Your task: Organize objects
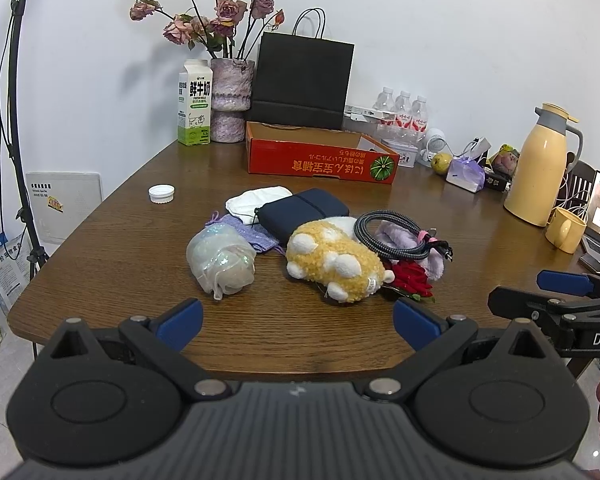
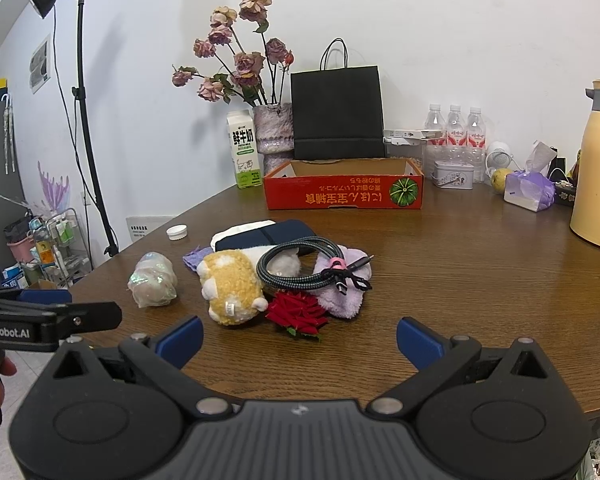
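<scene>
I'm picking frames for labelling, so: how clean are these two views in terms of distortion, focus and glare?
Left wrist view: strong fisheye bending, dark corners, the plush toy sharp, faint sheen on the table. Right wrist view: same curvature, the light stand bows, soft flower shadows on the wall, mild glare on the table right of the coiled cable.

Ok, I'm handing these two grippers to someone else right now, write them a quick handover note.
Left gripper: open, empty, at the table's near edge.
Right gripper: open, empty, beside it.
Pile mid-table: iridescent pouch, yellow plush toy, coiled braided cable lying over the plush and the purple fluffy cloth, red rose, navy case, white cloth. White cap sits apart.
Red cardboard box behind looks empty.
Done: nothing yet.
Left: everything.
</scene>
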`<state>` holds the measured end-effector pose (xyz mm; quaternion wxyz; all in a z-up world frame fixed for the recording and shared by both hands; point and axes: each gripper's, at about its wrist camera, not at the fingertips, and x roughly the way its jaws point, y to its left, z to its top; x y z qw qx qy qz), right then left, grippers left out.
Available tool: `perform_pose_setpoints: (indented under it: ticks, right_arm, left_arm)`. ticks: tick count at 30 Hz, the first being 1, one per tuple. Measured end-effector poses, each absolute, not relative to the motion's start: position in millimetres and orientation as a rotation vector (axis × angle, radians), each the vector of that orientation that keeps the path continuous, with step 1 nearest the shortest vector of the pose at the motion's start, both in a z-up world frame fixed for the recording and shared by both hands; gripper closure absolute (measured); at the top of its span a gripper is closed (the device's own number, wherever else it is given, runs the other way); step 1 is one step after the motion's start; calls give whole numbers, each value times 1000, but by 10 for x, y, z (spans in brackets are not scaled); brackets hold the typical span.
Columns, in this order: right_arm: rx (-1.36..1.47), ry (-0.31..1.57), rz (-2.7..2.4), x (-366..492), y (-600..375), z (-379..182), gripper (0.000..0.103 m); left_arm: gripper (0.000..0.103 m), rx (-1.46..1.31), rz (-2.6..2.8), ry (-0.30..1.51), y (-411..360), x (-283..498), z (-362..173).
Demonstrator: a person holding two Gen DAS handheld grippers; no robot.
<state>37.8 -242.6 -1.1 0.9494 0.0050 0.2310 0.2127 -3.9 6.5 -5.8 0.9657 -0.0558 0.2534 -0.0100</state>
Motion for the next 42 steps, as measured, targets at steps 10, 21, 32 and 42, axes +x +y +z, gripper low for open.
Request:
perform_pose_setpoints:
  ticks: [10, 21, 32, 42]
  right_arm:
    - [8, 471, 434, 370, -2431, -20, 0]
    - [8, 471, 434, 374, -2429, -16, 0]
    - [8, 473, 431, 382, -2432, -26, 0]
    - [2, 481, 430, 428, -2402, -21, 0]
  left_arm:
    - [0, -113, -20, 514, 63, -43, -65]
    - [0, -113, -20, 513, 64, -43, -65]
    - [0, -122, -12, 512, 91, -48, -86]
    - [0, -131, 12, 517, 161, 25, -114]
